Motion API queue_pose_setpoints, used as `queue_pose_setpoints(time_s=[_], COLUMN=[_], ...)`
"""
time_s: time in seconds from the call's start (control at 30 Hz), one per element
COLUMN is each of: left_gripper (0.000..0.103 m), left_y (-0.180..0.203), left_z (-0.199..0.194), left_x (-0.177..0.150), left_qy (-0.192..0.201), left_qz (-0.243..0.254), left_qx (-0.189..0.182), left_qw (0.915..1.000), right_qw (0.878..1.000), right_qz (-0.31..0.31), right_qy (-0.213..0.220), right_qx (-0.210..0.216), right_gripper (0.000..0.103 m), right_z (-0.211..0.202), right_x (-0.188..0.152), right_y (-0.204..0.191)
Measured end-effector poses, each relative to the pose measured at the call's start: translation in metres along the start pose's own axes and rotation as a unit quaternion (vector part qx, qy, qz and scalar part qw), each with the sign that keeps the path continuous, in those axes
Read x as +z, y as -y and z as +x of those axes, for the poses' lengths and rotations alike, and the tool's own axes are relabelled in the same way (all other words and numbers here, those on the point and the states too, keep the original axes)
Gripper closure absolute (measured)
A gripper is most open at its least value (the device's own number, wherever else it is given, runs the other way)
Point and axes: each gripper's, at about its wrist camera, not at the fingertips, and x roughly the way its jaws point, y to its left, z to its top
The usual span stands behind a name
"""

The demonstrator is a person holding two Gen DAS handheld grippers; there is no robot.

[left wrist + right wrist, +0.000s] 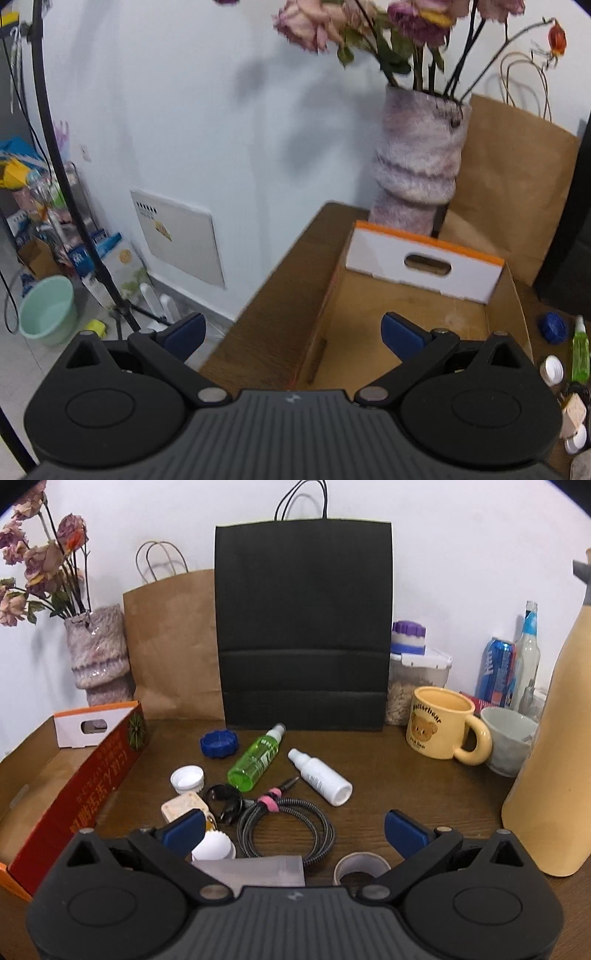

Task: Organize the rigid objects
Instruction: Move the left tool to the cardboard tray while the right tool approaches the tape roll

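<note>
Two paper bags are stood against the wall at the back of the brown desk: one black bag and one kraft bag. One open cardboard box with red printed sides and a white handle flap is set at the desk's left edge; its inside is seen bare in the left wrist view. One fuzzy vase of dried roses is placed behind it.

The loose things are spread on the desk between box and mug. Two spray bottles are laid on their sides, near each other but apart: one clear green bottle and one white bottle. One coiled braided cable is bound by a pink tie. One blue lid, two white caps, and one tape roll are counted.

The left gripper is held spread and empty over the box. The right gripper is held spread above the cable, gripping nothing.
</note>
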Motion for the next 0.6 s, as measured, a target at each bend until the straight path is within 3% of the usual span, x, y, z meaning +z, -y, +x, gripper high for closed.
queue_pose_setpoints(time_s=[0.1,0.27,0.47,0.6], left_gripper=[0.000,0.000,0.000,0.012], left_y=[0.007,0.006,-0.009,-0.011], left_z=[0.004,0.034,0.052,0.061], left_x=[0.011,0.008,-0.009,-0.016], left_qy=[0.013,-0.006,-0.019,-0.035], left_qz=[0.004,0.005,0.001,-0.003], left_qx=[0.005,0.005,-0.033,-0.044], left_qw=[0.9999,1.0000,0.9993,0.9984], right_qw=[1.000,1.000,1.000,1.000], right_qz=[0.004,0.003,0.006,0.007], right_qy=[-0.006,-0.005,-0.003,-0.006], right_qx=[0.001,-0.001,-0.012,-0.017], right_gripper=[0.000,0.000,0.000,0.000], right_z=[0.003,0.001,0.005,0.011], right_x=[-0.001,-0.002,-0.004,-0.007], right_y=[0.002,0.002,0.007,0.008])
